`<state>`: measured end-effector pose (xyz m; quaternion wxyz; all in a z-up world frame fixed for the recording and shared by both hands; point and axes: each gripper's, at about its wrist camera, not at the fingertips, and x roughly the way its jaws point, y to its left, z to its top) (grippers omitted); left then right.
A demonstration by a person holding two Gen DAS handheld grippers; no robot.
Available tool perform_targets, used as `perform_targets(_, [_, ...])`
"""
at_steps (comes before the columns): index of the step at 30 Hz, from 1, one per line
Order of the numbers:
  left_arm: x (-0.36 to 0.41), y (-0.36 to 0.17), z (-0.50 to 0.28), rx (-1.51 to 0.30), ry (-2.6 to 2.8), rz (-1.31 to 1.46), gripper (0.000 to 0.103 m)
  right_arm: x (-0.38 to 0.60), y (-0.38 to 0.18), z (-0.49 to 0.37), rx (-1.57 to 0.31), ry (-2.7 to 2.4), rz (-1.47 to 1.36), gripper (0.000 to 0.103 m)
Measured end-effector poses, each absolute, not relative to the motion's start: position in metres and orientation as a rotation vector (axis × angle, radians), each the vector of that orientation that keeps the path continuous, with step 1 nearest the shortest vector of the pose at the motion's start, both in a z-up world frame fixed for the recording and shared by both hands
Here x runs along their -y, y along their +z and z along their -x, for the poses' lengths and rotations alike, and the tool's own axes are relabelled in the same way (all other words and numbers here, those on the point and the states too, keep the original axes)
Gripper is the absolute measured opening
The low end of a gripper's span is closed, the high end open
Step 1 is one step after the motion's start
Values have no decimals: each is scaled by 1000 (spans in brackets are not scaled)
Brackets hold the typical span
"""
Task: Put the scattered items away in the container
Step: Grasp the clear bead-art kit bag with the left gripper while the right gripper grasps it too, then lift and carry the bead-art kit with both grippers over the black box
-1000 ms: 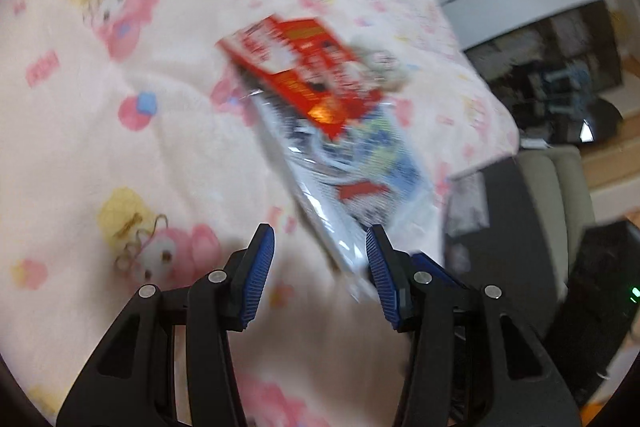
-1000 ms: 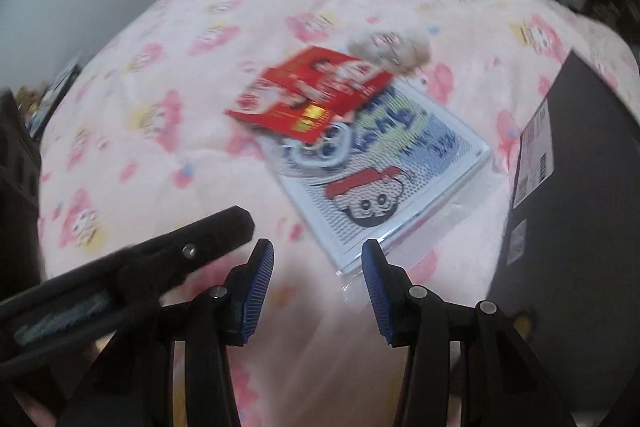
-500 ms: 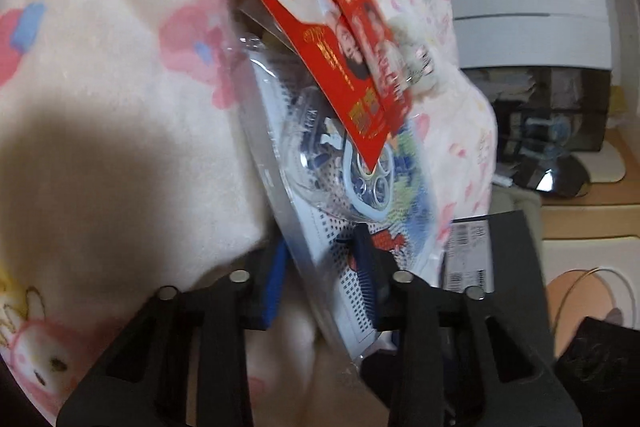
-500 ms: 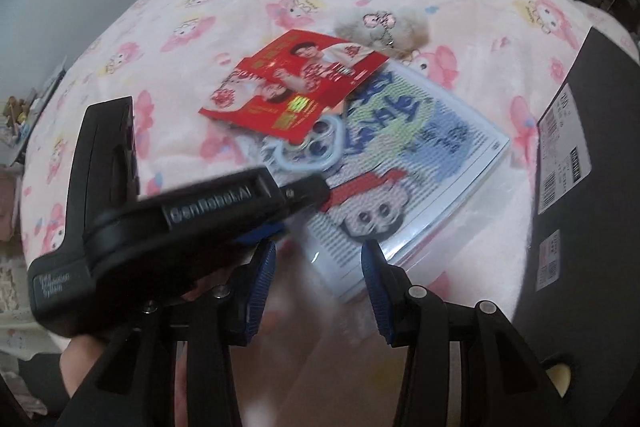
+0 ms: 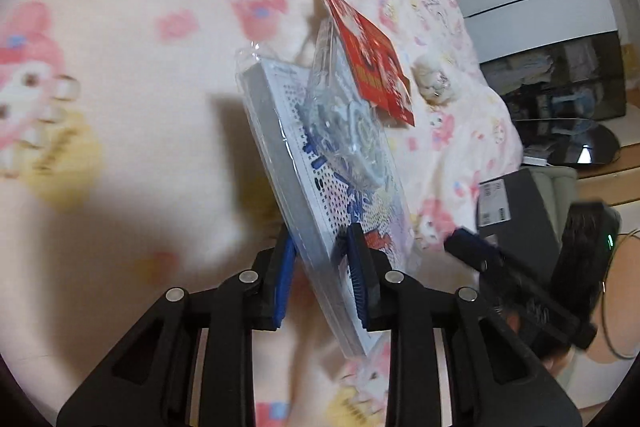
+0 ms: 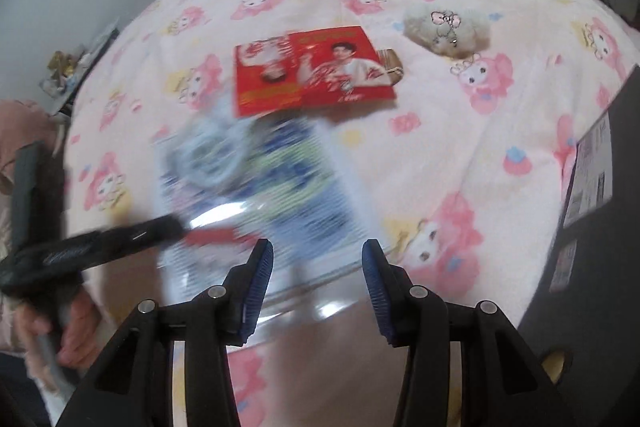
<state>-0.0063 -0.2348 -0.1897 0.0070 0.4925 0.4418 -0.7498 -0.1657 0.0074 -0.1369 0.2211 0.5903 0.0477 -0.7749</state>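
No print reads clearly: the red card [image 6: 312, 71] and box label [image 6: 592, 171] stay illegible (motion blur).

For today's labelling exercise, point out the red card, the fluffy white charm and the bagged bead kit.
red card [image 6: 312, 71]: right wrist view, centre of its printed face.
fluffy white charm [image 6: 446, 29]: right wrist view, middle of its fur.
bagged bead kit [image 5: 320, 163]: left wrist view, its dotted front.

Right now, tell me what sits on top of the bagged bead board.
A clear packet with a pale blue ring lies on the bead board, which the left gripper holds. Its underside is hidden.
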Motion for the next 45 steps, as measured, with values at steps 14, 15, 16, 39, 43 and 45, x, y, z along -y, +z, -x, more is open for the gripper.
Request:
perform_targets(14, [211,-210,13,-1124,-2325,-1671,37,-19,-206,228,177,-2144,-1758,57])
perform_targets(15, [213,-211,13,-1139,-2324,-1668,37,-20,-214,230,196,-2095,-1802,57])
perform_targets(16, [214,-212,15,-1153,-2318,-1663,39,-18,-221,231,223,-2013,-1822,57])
perform_targets(39, [195,-159,-3,-1389,-2486,-1596,58,-41,-87,112,66,-2107,-1502,54])
perform_targets(43, [184,-139,-4,-1339,-2546,-1618,56,-61,-85,106,97,-2163,-1494,54])
perform_targets(45, [178,-123,-7,-1337,-2595,-1588,56,-72,-72,102,123,-2188,-1459,54])
